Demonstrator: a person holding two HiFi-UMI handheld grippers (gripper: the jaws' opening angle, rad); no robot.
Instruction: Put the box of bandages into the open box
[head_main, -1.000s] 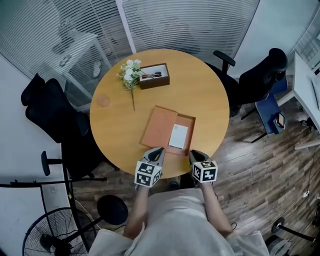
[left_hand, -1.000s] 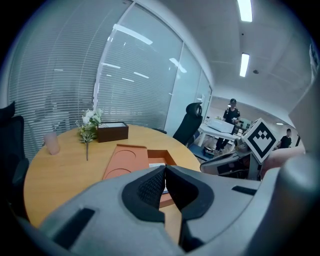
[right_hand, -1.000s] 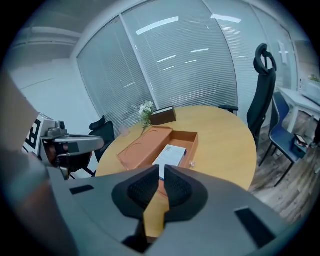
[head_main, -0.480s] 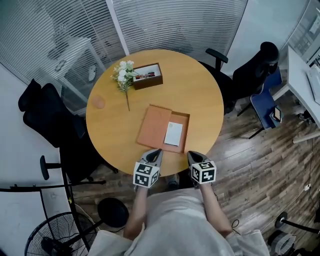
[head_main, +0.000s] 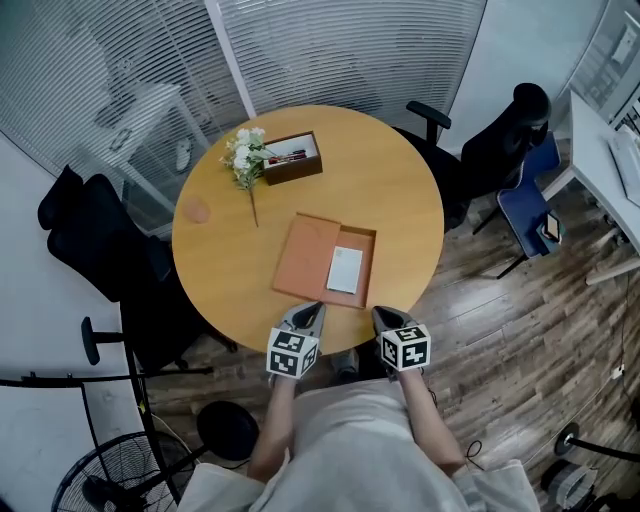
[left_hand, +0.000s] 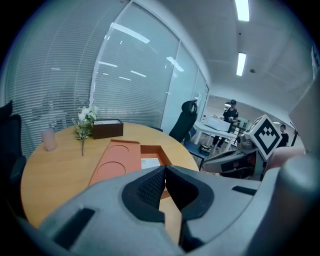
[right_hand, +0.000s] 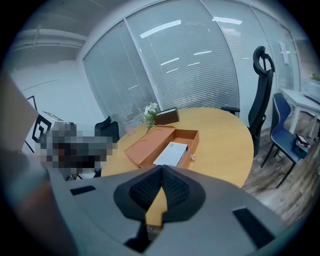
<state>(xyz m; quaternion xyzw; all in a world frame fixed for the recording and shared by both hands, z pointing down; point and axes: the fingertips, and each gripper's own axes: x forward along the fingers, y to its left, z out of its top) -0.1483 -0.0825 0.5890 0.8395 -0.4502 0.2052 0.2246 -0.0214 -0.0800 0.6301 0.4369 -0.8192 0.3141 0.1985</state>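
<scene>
Left gripper (head_main: 311, 307) and right gripper (head_main: 386, 313) are sitting pressed together, empty; bandage box (head_main: 345, 269) is lying in open box (head_main: 356, 232), likely light stiff card, grab long edges.

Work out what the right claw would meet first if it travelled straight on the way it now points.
Probably the near end of the open box, where the box of bandages lies. The shut right claw aims across the table at it, though height is unclear.

Pale beige short-sleeved top (head_main: 340, 440), grey moulded left gripper (head_main: 310, 308) and right gripper (head_main: 384, 313), black textured pads (left_hand: 150, 187), white cubes (head_main: 292, 352) with black square markers
</scene>
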